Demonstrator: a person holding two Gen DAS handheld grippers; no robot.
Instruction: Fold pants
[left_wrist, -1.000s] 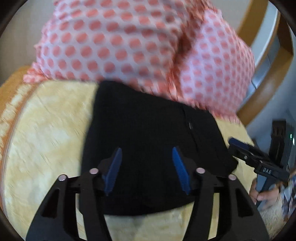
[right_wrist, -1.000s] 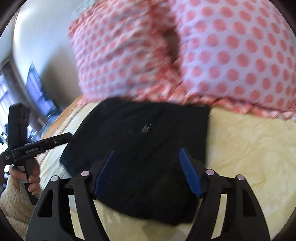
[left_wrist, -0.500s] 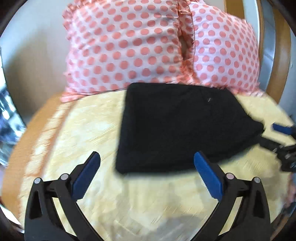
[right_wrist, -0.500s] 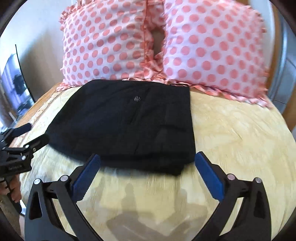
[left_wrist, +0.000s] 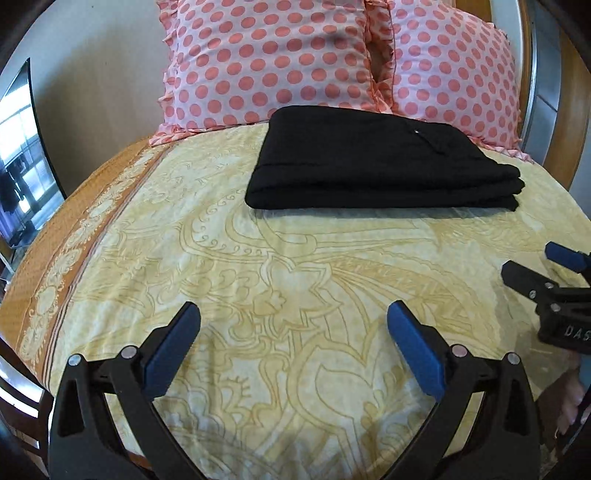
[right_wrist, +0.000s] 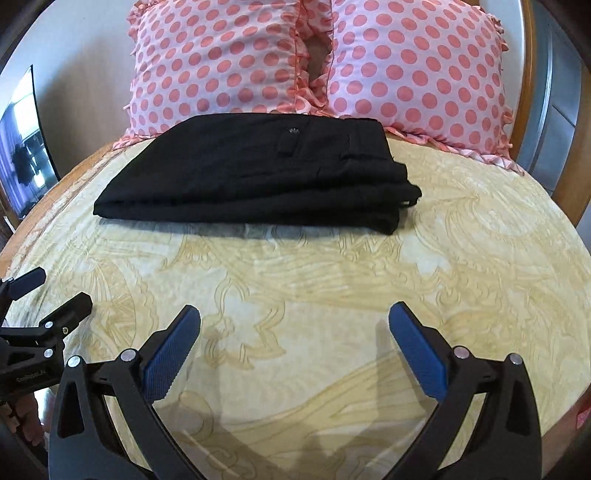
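The black pants (left_wrist: 384, 162) lie folded in a flat stack on the yellow patterned bedspread (left_wrist: 295, 280), touching the two pink polka-dot pillows (right_wrist: 317, 59) at the head of the bed. The left tool (left_wrist: 293, 319) and the right tool (right_wrist: 294, 319) hover well apart from the pants, both spread wide and holding nothing.

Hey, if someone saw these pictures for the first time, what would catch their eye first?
Probably the two pink polka-dot pillows propped at the head of the bed, loud against the pale yellow patterned bedspread. Next, the black pants, folded into a flat stack just in front of them. Both grippers, left and right, hang open nearer the camera, holding nothing.
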